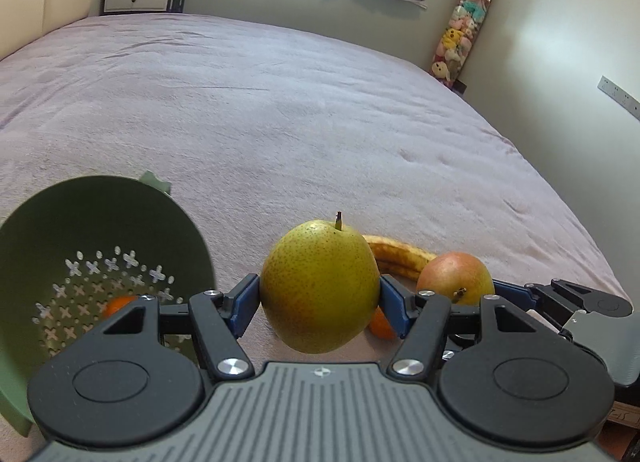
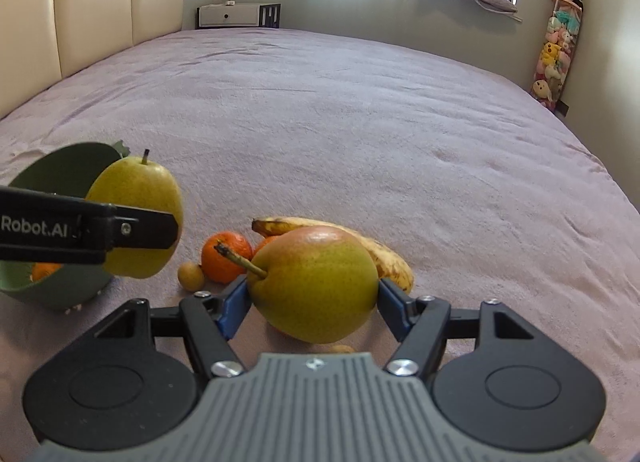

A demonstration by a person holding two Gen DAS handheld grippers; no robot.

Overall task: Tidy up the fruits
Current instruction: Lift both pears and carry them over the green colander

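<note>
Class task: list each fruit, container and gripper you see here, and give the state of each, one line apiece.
Left gripper: shut on green pear.
Green pear: held upright, off the bed.
Right gripper: shut on red pear.
Red pear: held, stem tilted left.
Colander: tilted, one orange inside.
Banana: lying on bed.
Orange: on bed by banana.
Small fruit: on bed beside orange.

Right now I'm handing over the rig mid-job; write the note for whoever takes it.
Left gripper: shut on the green pear, held beside the bowl.
Right gripper: shut on the red-tinged pear, lifted above the bed.
Done: one orange is in the bowl.
Left: both pears, then the banana, the orange on the bed and the small brown fruit.
</note>
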